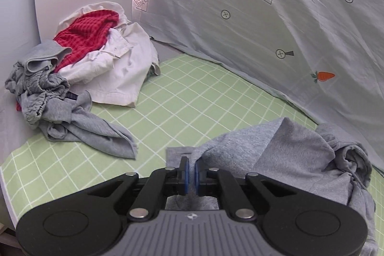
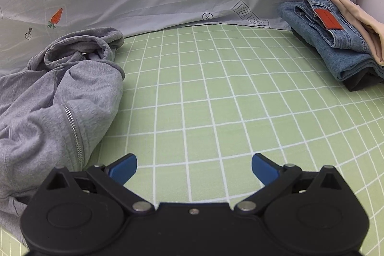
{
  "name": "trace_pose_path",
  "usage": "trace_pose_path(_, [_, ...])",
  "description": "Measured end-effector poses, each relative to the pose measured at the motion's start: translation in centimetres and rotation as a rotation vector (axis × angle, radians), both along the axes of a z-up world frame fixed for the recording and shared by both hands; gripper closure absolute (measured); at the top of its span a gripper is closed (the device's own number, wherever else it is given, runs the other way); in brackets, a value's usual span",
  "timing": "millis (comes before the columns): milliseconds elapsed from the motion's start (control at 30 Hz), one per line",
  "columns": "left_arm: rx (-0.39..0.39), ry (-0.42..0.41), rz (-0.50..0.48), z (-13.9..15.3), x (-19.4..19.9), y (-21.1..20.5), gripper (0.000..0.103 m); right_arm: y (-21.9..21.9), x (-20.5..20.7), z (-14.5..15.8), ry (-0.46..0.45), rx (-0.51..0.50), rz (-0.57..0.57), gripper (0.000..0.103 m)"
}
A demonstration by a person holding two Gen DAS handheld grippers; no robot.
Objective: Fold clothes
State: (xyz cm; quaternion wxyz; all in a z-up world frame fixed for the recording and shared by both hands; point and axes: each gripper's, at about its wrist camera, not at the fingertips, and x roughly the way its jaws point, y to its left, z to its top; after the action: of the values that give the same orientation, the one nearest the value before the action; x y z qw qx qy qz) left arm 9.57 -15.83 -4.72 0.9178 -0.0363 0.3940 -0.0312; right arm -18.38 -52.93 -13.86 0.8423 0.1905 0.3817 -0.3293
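Note:
A crumpled grey zip hoodie [image 1: 283, 155] lies on the green checked sheet [image 1: 187, 102]. My left gripper [image 1: 192, 172] is shut on a fold of its grey cloth, which is pinched between the blue pads and pulled up towards the camera. The right wrist view shows the same hoodie [image 2: 60, 97] at the left, with its hood bunched and its metal zip [image 2: 75, 133] showing. My right gripper [image 2: 194, 168] hangs open over bare sheet just right of the hoodie, with nothing between its fingers.
A heap of unfolded clothes [image 1: 79, 71] in grey, red and white sits at the far left. A folded stack with blue jeans [image 2: 336, 40] and a beige garment lies at the far right. A pale printed cloth [image 1: 264, 16] drapes behind.

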Motion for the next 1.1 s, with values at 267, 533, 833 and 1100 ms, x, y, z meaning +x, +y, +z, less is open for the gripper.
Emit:
trace_pose_path(267, [-0.128,0.125,-0.073,-1.1,-2.3,-0.7,0.066,1.3,1.0,0.7,-0.016,-0.008,0.046,0.000])
trace_pose_path(533, [-0.300,0.292,-0.507,-3.9,-8.5,-7.7,0.037,1.7,2.5,0.8,-0.023,0.000,0.094,0.000])
trace_pose_path(833, [-0.225,0.288,-0.614,-5.2,-9.4,-11.5,0.048,1.2,1.4,0.3,-0.010,0.009,0.087,0.000])
trace_pose_path(1100, [-0.286,0.188,-0.446,-2.3,-7.0,-7.9,0.084,1.4,1.0,0.4,-0.011,-0.003,0.049,0.000])
